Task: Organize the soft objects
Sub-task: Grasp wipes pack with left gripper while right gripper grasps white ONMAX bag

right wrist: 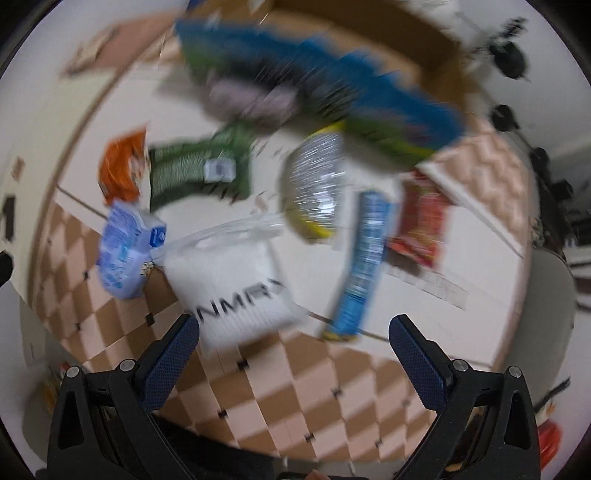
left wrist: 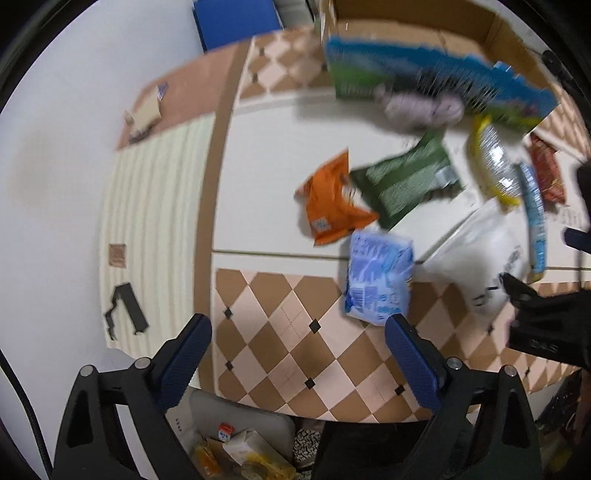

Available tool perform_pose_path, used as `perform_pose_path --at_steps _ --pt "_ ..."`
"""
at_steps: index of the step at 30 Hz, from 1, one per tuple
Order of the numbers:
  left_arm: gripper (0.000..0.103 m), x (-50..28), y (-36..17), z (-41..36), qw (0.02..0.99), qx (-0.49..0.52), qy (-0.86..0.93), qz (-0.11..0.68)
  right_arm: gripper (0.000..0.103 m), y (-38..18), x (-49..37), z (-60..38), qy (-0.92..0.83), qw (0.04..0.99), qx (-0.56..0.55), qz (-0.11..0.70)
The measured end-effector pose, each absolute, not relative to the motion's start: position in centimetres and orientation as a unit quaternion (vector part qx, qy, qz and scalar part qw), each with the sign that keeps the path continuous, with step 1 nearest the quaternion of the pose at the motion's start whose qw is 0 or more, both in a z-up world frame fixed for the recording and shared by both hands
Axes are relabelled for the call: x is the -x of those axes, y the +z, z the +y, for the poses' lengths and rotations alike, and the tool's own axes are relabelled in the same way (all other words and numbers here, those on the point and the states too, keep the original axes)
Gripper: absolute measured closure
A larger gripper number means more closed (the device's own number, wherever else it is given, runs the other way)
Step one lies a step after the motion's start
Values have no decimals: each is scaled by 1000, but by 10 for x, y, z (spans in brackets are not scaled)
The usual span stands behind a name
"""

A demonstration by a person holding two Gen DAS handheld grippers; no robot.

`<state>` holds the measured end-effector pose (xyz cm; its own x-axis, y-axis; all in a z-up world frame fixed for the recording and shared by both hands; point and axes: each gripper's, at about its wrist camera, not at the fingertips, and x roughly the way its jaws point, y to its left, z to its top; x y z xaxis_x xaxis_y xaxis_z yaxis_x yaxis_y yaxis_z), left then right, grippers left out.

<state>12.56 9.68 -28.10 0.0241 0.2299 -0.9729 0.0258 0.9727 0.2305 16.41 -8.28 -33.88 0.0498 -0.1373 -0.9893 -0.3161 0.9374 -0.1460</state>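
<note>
left gripper (left wrist: 298, 354): jaws spread wide, nothing between them, hovering over bare checkered tiles at the near edge of the mat
right gripper (right wrist: 293, 345): jaws wide apart and holding nothing; white bag (right wrist: 236, 280) lies just ahead of its left fingertip
mat edges: checkered border (left wrist: 280, 325) runs along the near side, a brown strip (left wrist: 216, 184) down the left; beyond that strip a pale ribbed panel (left wrist: 155, 221) and white floor
open room: cream centre (left wrist: 266, 173) is bare to the left of the packets; checkered band under both grippers is bare too
soft objects, left cluster: light-blue pack (left wrist: 378, 275) straddles the cream and checkered line, touching the white bag (left wrist: 476, 254); orange packet (left wrist: 330, 201) and green packet (left wrist: 406, 177) overlap just behind it
soft objects, right cluster: clear yellow-trimmed bag (right wrist: 314, 184), long blue packet (right wrist: 364, 258), red packet (right wrist: 419, 221) lie side by side, close together
far side: big blue-green bag (left wrist: 436, 81) leans before a cardboard box (left wrist: 424, 22), a lilac bundle (left wrist: 424, 107) against it
blur: both views smeared, print unreadable
</note>
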Motion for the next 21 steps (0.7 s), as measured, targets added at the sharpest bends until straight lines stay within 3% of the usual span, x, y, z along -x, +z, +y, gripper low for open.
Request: perform_pose_path --at_steps 4,8,13,21 --pt "7 -125 -315 105 688 -97 65 716 0 -403 -178 -49 97 658 190 722" --pt "7 -126 -337 99 680 -108 35 724 0 -430 -186 -48 76 631 139 760" --pt "7 -140 -358 88 667 -84 -2 741 1 -430 -187 -97 -10 629 -9 777" --pt "7 -168 -407 70 625 -52 -44 777 0 -406 -172 -127 6 633 -54 772"
